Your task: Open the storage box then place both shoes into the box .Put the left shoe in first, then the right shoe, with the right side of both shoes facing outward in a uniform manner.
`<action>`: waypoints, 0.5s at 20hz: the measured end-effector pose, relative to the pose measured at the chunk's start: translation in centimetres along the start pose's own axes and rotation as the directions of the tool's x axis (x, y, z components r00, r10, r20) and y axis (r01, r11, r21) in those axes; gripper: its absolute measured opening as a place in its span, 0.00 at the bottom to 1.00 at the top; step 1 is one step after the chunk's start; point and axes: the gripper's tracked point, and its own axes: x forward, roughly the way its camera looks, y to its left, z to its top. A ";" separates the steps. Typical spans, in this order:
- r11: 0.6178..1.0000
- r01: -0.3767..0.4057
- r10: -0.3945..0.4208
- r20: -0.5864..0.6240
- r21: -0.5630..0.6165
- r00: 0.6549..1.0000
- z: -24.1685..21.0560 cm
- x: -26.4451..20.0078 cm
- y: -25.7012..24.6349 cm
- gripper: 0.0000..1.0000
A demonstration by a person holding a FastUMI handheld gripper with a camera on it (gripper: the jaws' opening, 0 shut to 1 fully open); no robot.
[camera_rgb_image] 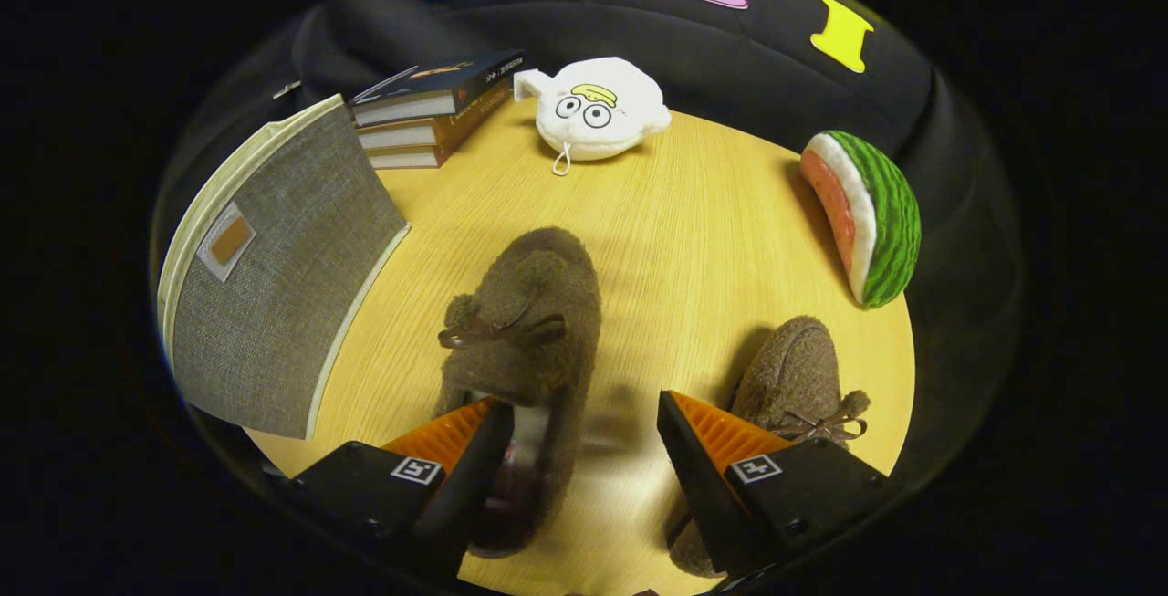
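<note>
Two brown fuzzy shoes with small bows lie on the wooden table (675,240). The nearer one (529,322) points away from me, and its heel opening sits at my left finger (456,445), which appears to dip into it. The other shoe (796,375) lies beside and partly behind my right finger (721,441). My gripper (584,432) is open, with a wide gap and bare table between the fingers. The grey fabric storage box (274,304) with a cream rim stands off to the left, its tagged face toward me and its lid appearing closed.
A stack of books (429,117) lies beyond the box at the table's back. A white plush toy (598,112) sits beside the books. A watermelon-slice plush (867,217) rests at the table's right rim. Open tabletop lies between the shoes and the plush toy.
</note>
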 end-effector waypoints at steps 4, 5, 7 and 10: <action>0.998 -0.012 0.013 -0.018 0.061 1.000 0.2 0.6 -0.6 0.98; 0.997 -0.016 0.017 -0.015 0.074 1.000 0.4 0.8 -0.6 0.97; 0.994 -0.032 0.034 -0.018 0.100 0.999 0.6 1.3 -0.3 0.94; 0.987 -0.082 0.087 -0.037 0.138 0.995 0.7 2.0 0.9 0.72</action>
